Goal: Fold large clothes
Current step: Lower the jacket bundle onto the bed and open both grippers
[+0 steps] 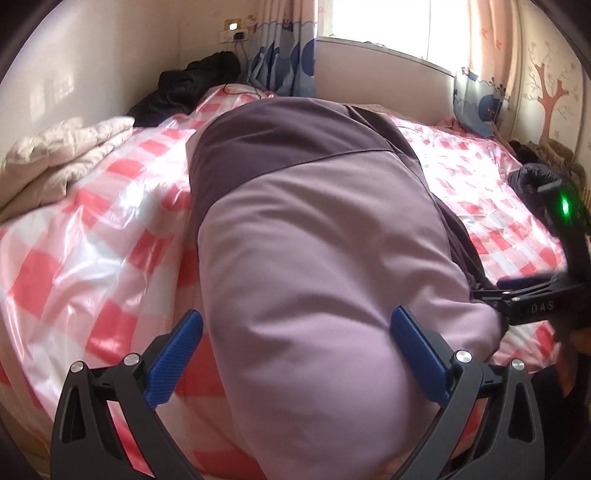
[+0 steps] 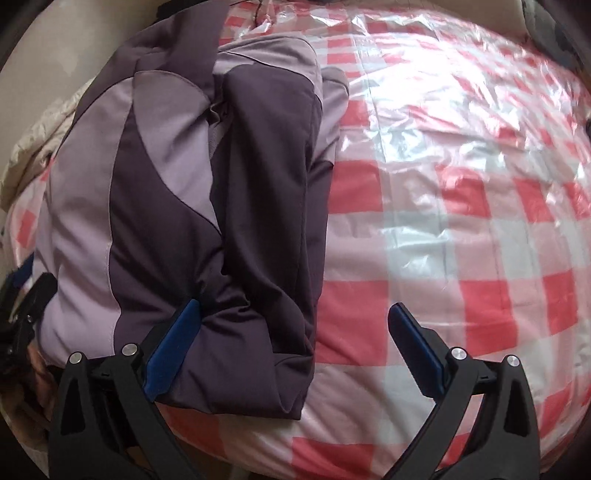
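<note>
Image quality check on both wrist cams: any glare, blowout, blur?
Left wrist view: window blown out to white, backlighting the room; sheen on the plastic sheet; right gripper at the edge slightly smeared; heavy fisheye bend. Right wrist view: strong specular glare on the plastic over the checked bed; purple jacket evenly lit and sharp.

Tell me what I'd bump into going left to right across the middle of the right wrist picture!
Cream quilt → purple jacket, its sleeve folded over the front → bare red-checked bed cover, shiny under clear plastic.
</note>
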Available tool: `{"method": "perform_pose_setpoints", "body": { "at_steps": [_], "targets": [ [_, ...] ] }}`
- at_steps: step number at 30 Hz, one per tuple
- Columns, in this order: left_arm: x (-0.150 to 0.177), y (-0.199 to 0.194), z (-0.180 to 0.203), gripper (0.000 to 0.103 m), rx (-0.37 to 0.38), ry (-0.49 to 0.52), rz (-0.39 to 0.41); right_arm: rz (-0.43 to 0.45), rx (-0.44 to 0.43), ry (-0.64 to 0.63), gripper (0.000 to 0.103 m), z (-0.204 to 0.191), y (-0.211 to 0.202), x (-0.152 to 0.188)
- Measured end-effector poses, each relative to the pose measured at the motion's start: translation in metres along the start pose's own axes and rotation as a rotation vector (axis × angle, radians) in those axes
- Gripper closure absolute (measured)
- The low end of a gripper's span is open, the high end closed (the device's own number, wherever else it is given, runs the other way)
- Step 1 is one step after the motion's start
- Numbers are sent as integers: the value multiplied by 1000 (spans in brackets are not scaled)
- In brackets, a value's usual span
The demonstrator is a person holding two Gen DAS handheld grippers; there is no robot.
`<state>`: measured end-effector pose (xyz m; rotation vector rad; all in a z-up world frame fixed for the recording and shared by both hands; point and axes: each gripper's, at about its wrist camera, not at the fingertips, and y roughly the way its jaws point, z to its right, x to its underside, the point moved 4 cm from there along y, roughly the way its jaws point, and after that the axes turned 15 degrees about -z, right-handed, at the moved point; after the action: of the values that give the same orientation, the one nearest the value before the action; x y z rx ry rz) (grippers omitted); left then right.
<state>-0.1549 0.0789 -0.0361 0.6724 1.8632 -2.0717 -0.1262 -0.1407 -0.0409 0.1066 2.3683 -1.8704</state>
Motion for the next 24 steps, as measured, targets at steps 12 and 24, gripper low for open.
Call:
{"method": "perform_pose_setpoints", "body": {
  "at_steps": [12, 24],
  "targets": [
    [15, -9, -19, 5, 76, -107, 11, 160, 135, -84, 7, -26, -53, 15],
    [13, -3, -12, 5, -7, -41, 4, 232, 4, -74, 7, -18, -67, 8]
  ]
}}
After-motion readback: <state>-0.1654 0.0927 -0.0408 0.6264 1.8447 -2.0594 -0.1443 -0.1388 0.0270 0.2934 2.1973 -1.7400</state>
